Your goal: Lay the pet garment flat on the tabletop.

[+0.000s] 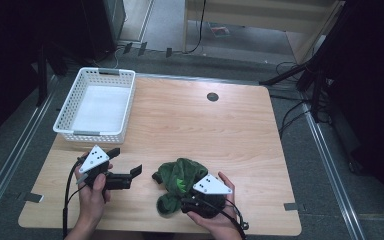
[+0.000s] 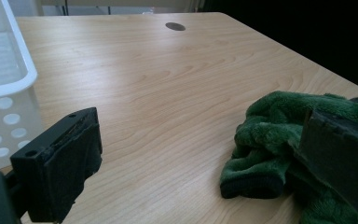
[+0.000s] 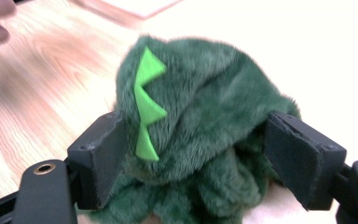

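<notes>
Green plush dinosaur toy (image 3: pixel 191 140) sits between the right claw's (image 3: pixel 200 158) parted jaws, ungripped; the left claw (image 1: pixel 125 167), open and empty, lies beside the toy, toward the white basket (image 1: pixel 125 107).

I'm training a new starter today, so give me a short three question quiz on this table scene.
1. True or false: the green plush toy lies inside the white basket.
2. What sits between the right gripper jaws?
3. The left gripper is: A open and holding nothing, B shut on the toy.

Key: 1 false, it lies on the table; 2 the green plush toy; 3 A.
</notes>
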Action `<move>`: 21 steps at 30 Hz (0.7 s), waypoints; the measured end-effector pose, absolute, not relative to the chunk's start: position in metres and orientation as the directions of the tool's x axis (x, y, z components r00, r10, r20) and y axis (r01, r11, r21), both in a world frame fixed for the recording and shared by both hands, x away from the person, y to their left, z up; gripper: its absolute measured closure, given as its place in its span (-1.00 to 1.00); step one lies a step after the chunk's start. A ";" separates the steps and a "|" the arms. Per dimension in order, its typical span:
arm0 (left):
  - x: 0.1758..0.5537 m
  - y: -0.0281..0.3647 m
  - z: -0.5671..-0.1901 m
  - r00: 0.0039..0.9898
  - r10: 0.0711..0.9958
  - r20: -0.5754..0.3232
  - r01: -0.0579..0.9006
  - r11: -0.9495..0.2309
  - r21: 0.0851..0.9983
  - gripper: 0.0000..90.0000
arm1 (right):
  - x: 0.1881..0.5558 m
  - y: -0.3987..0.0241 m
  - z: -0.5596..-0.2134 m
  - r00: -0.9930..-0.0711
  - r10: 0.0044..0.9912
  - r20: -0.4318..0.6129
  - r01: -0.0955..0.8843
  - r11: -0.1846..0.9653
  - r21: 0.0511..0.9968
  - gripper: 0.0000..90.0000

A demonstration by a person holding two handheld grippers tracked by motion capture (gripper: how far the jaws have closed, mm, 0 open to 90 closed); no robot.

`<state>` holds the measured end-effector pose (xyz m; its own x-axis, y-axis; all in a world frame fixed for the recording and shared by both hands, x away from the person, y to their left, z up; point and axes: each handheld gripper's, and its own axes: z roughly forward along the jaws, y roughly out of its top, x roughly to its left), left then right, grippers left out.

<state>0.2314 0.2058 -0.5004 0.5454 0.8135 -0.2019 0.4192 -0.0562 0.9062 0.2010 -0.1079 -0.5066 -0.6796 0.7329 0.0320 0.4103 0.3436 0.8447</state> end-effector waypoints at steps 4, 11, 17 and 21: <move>0.232 0.206 -0.502 0.549 0.809 -0.209 0.427 -0.056 0.903 -1.00 | 0.207 -0.102 -0.507 -0.694 0.720 0.005 0.406 0.385 0.829 0.28; 0.239 0.199 -0.503 0.555 0.801 -0.224 0.450 -0.063 0.891 -1.00 | 0.251 -0.091 -0.466 -0.679 0.732 0.057 0.407 0.311 0.859 0.78; 0.261 0.175 -0.514 0.559 0.784 -0.270 0.536 -0.093 0.839 -1.00 | 0.330 -0.108 -0.440 -0.505 0.854 0.126 0.471 0.151 0.869 0.03; 0.275 0.171 -0.525 0.534 0.795 -0.287 0.577 -0.095 0.811 -1.00 | 0.320 -0.127 -0.445 -0.542 0.822 0.173 0.476 0.131 0.869 -0.02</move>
<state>0.2746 0.1711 -0.5246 0.5345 0.7948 -0.2874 0.5770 -0.0947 0.8112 0.3198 -0.1268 -0.4445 -0.5419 0.8225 0.1727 0.4763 0.1313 0.8694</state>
